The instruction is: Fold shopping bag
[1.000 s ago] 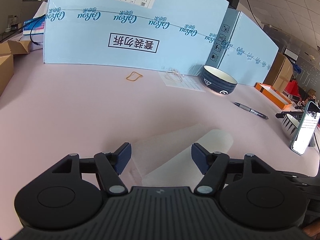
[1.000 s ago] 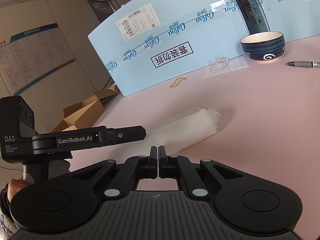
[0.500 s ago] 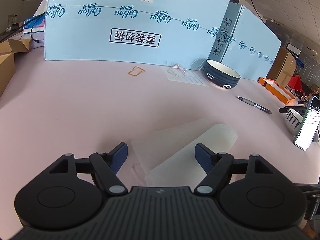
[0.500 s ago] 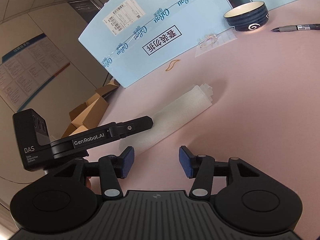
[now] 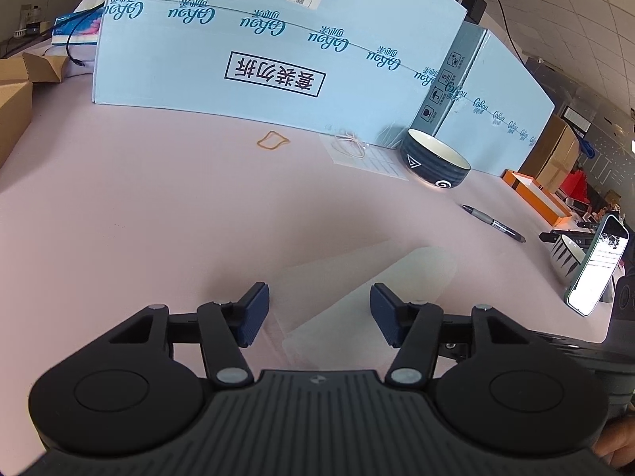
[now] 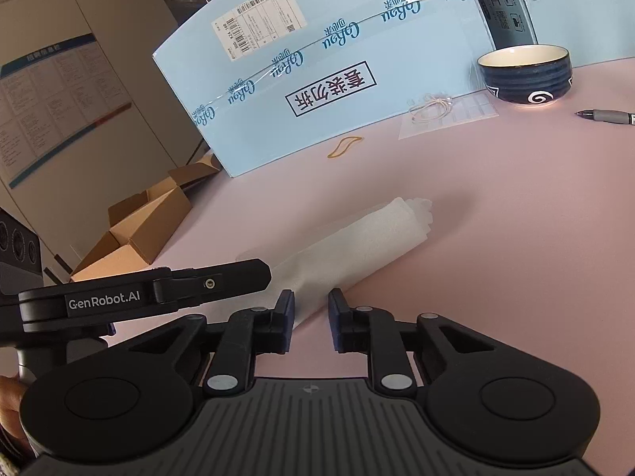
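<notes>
The shopping bag [image 5: 369, 285] is thin, translucent white plastic, folded into a long strip lying flat on the pink table [image 5: 158, 206]. In the right wrist view the bag [image 6: 357, 238] runs diagonally from the near left to the far right. My left gripper [image 5: 319, 315] is open, its blue pads either side of the bag's near end, above it. My right gripper [image 6: 311, 317] is open with a narrow gap, its fingertips at the strip's near edge. The left gripper's arm [image 6: 158, 289] shows at the left of the right wrist view.
A large light blue carton [image 5: 278, 47] stands across the back. In front of it lie a rubber band [image 5: 273, 139], a small plastic sheet with string [image 5: 365, 154], a dark blue bowl [image 5: 434, 162] and a pen [image 5: 492, 223]. A phone [image 5: 597, 265] stands at right. Open cardboard boxes [image 6: 135, 230] sit at left.
My right gripper went from shut to wide open, then narrowed and came close to the bag's near edge. My left gripper stayed open over the bag, shifting slightly.
</notes>
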Action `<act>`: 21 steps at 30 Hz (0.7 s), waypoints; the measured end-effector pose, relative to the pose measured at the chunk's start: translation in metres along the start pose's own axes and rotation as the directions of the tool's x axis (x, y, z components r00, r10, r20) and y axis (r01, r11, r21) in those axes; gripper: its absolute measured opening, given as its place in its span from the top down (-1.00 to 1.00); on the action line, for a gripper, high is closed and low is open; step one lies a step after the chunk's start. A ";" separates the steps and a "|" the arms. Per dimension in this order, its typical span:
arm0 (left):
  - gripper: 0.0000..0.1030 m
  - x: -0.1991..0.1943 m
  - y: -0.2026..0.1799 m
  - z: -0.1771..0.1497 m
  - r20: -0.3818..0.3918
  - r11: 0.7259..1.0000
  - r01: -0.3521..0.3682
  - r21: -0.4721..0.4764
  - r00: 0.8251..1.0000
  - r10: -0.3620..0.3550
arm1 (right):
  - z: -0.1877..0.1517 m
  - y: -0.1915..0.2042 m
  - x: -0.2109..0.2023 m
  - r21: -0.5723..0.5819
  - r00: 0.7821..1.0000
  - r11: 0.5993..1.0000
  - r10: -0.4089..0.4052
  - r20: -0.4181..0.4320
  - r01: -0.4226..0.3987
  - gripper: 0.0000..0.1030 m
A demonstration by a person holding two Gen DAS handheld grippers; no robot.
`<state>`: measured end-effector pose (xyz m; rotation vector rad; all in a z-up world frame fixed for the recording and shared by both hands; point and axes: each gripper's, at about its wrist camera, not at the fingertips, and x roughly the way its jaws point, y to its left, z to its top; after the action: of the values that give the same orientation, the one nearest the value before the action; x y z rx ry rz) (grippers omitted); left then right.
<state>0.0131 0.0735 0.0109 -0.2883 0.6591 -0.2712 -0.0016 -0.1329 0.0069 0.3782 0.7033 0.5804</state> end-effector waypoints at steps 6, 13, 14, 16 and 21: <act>-0.06 -0.004 0.009 0.003 0.022 0.997 0.056 -0.062 0.998 -0.055 | 0.000 -0.001 -0.023 -0.046 0.994 0.999 0.000 0.107 0.005 0.88; -0.13 -0.004 0.014 0.005 0.023 0.990 0.100 -0.103 0.995 -0.098 | 0.010 0.005 -0.061 -0.118 0.976 0.992 0.070 0.208 -0.046 0.88; -0.13 -0.004 0.015 0.005 0.024 0.988 0.110 -0.108 0.994 -0.108 | 0.012 0.007 -0.064 -0.123 0.973 0.991 0.086 0.214 -0.061 0.88; -0.16 -0.005 0.016 0.005 0.028 0.986 0.121 -0.116 0.993 -0.119 | 0.016 0.012 -0.071 -0.134 0.969 0.985 0.134 0.209 -0.107 0.88; -0.21 -0.004 0.018 0.005 0.021 0.987 0.100 -0.127 0.995 -0.099 | 0.013 0.010 -0.071 -0.107 0.982 0.993 0.071 0.172 -0.053 0.75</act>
<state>0.0162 0.0920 0.0108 -0.4461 0.6496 -0.3228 -0.0398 -0.1703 0.0565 0.3524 0.4912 0.6316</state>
